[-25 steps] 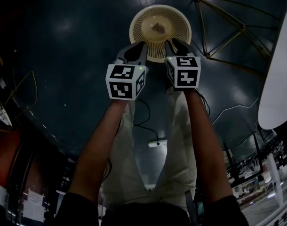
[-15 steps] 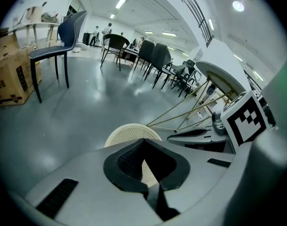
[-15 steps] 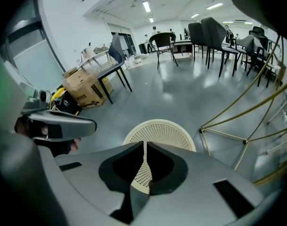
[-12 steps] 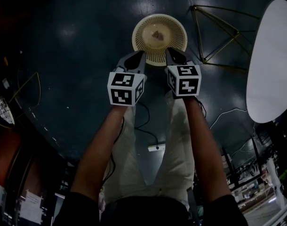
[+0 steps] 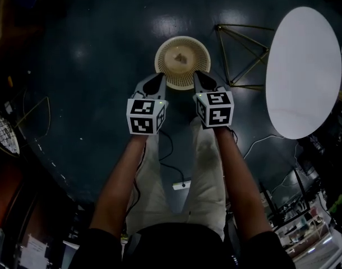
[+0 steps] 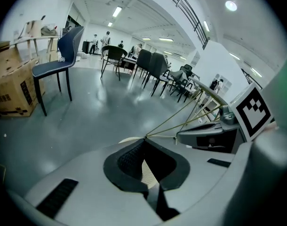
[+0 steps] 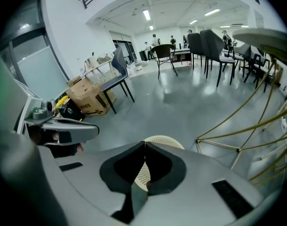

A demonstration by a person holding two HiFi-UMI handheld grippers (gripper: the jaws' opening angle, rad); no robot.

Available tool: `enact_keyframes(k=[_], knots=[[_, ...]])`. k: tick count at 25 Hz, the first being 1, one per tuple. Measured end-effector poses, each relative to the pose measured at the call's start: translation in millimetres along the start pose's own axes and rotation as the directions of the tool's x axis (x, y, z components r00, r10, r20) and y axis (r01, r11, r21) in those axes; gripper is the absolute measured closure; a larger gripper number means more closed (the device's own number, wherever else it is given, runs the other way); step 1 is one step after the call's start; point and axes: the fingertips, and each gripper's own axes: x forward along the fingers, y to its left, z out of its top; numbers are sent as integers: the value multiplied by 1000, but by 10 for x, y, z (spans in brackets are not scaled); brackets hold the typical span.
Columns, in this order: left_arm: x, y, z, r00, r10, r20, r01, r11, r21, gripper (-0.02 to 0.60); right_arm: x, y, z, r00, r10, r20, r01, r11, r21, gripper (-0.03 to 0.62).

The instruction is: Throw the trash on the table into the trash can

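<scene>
Both grippers are lifting up and away from the trash can compared with a second ago. The trash can is looking smaller in the head view, and the round white counter is coming further into view to the right of it.

The right gripper has just been closing its fingers. They are now sitting closed tip to tip with nothing between them, with only the trash can showing beyond. The left gripper is also holding its fingers closed and empty, with trash can mesh peeking through the gap below the tips.

What this is meaning for the task: the drop is looking done. 1 crumpled piece of trash is lying inside the trash can, near its middle. Reading this as pulling back after release. No trash is showing on the part of the counter in view, so the task is looking near finished.

Counting:
- 2 grippers, both over the near rim of the trash can
- 1 trash can
- 1 piece of trash
- 1 counter
- 1 gold wire frame between the trash can and the counter
- 1 blue chair well beyond the trash can
</scene>
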Motion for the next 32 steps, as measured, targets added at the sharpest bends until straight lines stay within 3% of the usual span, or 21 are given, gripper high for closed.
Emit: enact_keyframes(k=[5, 13, 21, 32], knots=[[-327, -168, 346, 1000, 1, 25, -1, 1000, 11, 568, -464, 141, 276, 999, 4, 34, -4, 1000, 22, 572], [-834, -363, 727, 999, -13, 34, 11, 999, 36, 568, -1054, 583, 600, 998, 18, 66, -16, 1000, -27, 572], [-1396, -609, 1328, 994, -24, 107, 19, 999, 42, 568, -1639, 719, 1283, 988, 21, 154, -13, 999, -52, 574], [-2380, -1151, 2254, 972, -91, 215, 69, 992, 110, 568, -2624, 1179, 2295, 937, 37, 346, -18, 998, -57, 572]])
